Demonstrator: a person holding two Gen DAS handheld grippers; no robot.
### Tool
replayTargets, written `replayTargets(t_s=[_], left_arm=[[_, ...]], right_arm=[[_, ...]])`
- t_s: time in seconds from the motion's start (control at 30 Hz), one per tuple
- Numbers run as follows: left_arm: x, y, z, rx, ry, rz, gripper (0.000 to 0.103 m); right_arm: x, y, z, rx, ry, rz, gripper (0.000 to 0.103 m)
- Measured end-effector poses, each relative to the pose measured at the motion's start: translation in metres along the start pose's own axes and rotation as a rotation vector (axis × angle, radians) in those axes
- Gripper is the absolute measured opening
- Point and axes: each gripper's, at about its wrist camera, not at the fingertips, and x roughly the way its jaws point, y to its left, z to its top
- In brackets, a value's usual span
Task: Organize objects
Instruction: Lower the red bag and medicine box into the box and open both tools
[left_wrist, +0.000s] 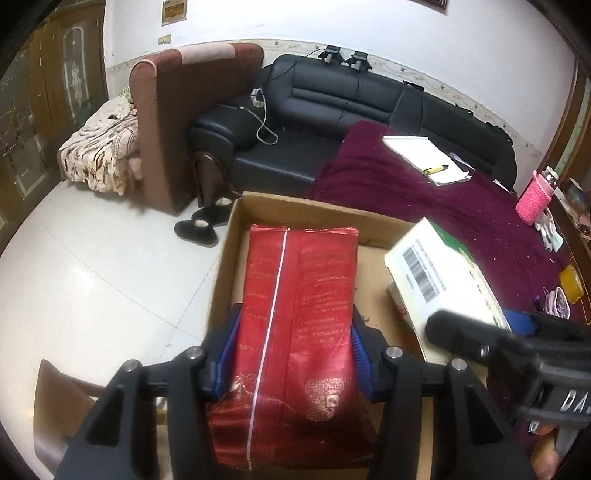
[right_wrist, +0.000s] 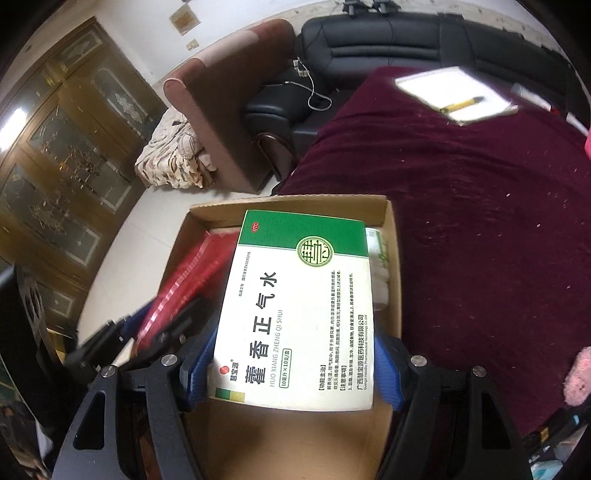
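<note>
Pinched lengthwise, red packet (left_wrist: 295, 325) in my left fingers (left_wrist: 360, 350) and medicine box (right_wrist: 299, 306) in my right fingers (right_wrist: 388, 373) hang over the cardboard box (left_wrist: 369, 216).

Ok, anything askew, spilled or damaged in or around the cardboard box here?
Nothing spilled or damaged. The red foil bag and green-and-white medicine box are both held over the cardboard box, not yet set down.

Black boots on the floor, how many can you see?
2. One boot lies on the white floor beside the cardboard box; the other boot is just behind it, near the brown armchair. More may be hidden.
</note>
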Motion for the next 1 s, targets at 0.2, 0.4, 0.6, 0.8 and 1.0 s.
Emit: replayTargets(t_s=[0.2, 0.4, 0.6, 0.8, 1.0], left_arm=[[0.003, 0.010, 0.000, -0.047, 0.018, -0.049, 0.053], [-0.015, 0.014, -0.004, -0.066, -0.016, -0.079, 0.062], [-0.037, 0.023, -0.006, -0.076, -0.057, -0.078, 0.065], [-0.052, 0.027, -0.009, -0.087, -0.082, -0.074, 0.065], [-0.056, 0.027, -0.011, -0.088, -0.083, -0.085, 0.066]], right_arm=[[0.007, 0.005, 0.002, -0.019, 0.005, -0.025, 0.078], [0.006, 0.008, 0.001, -0.031, 0.009, -0.010, 0.081], [0.002, 0.021, -0.004, -0.079, 0.023, -0.014, 0.082], [-0.009, 0.026, -0.007, -0.113, -0.001, -0.023, 0.086], [-0.027, 0.008, -0.017, -0.064, -0.022, 0.027, 0.086]])
